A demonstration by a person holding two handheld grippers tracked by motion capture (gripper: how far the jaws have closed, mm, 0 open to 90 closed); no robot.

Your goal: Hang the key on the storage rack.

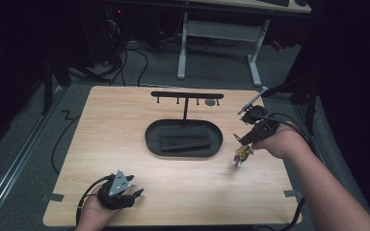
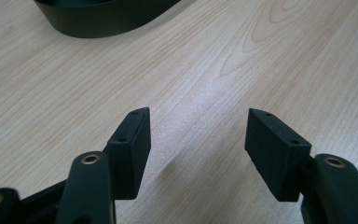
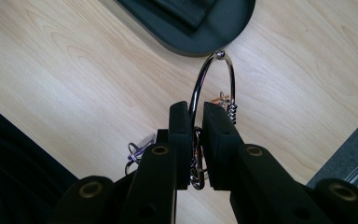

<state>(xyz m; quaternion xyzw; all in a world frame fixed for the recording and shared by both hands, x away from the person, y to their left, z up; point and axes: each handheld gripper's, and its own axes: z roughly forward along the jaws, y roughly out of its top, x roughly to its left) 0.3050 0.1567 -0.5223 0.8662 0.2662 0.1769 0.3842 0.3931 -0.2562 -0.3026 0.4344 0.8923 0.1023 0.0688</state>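
Note:
A metal key ring [image 3: 196, 86] with small charms [image 1: 241, 155] hangs from my right gripper [image 1: 244, 141], which is shut on it above the table, right of the black oval tray [image 1: 150, 139]. In the right gripper view the jaws [image 3: 195, 112] pinch the ring's lower part, and its loop arches up toward the tray's rim [image 3: 214, 37]. A black T-shaped hook stand [image 1: 187, 96] rises from the tray's far side. My left gripper [image 1: 136, 186] rests near the table's front left edge. Its jaws [image 2: 198, 126] are open over bare wood.
A small grey round object [image 1: 211, 102] hangs at the stand's right end. A dark flat insert [image 1: 185, 139] lies inside the tray. The wooden table [image 1: 101, 144] ends close behind the stand. White desk legs [image 1: 182, 48] and cables stand on the floor beyond.

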